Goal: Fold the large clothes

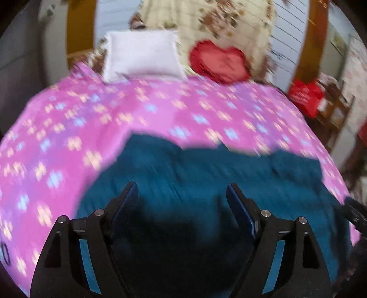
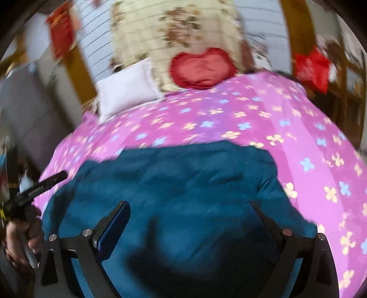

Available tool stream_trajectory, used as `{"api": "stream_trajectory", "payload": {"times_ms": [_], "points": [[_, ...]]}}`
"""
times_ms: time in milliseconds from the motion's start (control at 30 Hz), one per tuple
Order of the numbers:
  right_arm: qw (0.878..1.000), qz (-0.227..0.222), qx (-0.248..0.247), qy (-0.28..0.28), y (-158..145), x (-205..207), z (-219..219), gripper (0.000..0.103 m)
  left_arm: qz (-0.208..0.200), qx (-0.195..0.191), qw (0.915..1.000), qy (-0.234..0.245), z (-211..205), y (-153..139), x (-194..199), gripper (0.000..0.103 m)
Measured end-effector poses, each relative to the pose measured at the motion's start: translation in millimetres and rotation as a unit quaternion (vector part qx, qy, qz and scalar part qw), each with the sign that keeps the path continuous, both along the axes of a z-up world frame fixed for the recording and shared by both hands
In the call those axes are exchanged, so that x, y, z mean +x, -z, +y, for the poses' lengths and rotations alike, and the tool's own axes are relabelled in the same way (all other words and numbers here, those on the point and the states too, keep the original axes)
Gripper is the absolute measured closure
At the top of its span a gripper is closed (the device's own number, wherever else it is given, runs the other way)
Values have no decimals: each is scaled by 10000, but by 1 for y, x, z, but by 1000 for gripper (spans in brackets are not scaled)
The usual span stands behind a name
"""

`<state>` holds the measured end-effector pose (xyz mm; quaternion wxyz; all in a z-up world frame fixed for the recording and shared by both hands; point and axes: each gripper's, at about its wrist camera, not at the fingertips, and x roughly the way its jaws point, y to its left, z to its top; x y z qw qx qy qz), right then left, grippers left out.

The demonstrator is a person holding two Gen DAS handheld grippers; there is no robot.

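Note:
A large dark teal garment (image 1: 201, 169) lies spread on the near part of a bed with a pink flowered sheet (image 1: 96, 119). It also shows in the right wrist view (image 2: 183, 178). My left gripper (image 1: 182, 190) is open and empty, held above the garment's near part. My right gripper (image 2: 188, 206) is open and empty, also above the garment. The left gripper's tool and the hand holding it show at the left edge of the right wrist view (image 2: 41, 183). Both views are blurred by motion.
A white pillow (image 1: 142, 55) and a red heart cushion (image 1: 220, 62) lie at the head of the bed, against a cream flowered blanket (image 1: 206, 20). A wooden chair with red fabric (image 1: 305, 96) stands right of the bed. The pink sheet (image 2: 263, 114) surrounds the garment.

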<state>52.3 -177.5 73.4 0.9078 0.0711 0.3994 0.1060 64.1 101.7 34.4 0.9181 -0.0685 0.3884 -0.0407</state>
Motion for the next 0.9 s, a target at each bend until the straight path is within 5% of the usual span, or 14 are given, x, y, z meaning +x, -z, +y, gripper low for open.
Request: {"api": "stream_trajectory", "payload": {"times_ms": [100,167,233,900], "points": [[9996,40,-257,-141,10,-23,19,5,451,197,9987,147,-21,32,-10,22],[9979,411,-473,-170,41,-23,22,0,279,117,9995,-13,-21,42,-13,13],[9990,355,-195,-203,55,-22,13,0,352,31,9994,-64,-21,43,-9,12],[9988,35,-467,-114,58,-44,15,0,-280,119,9995,-110,-23,53,-29,11]]}}
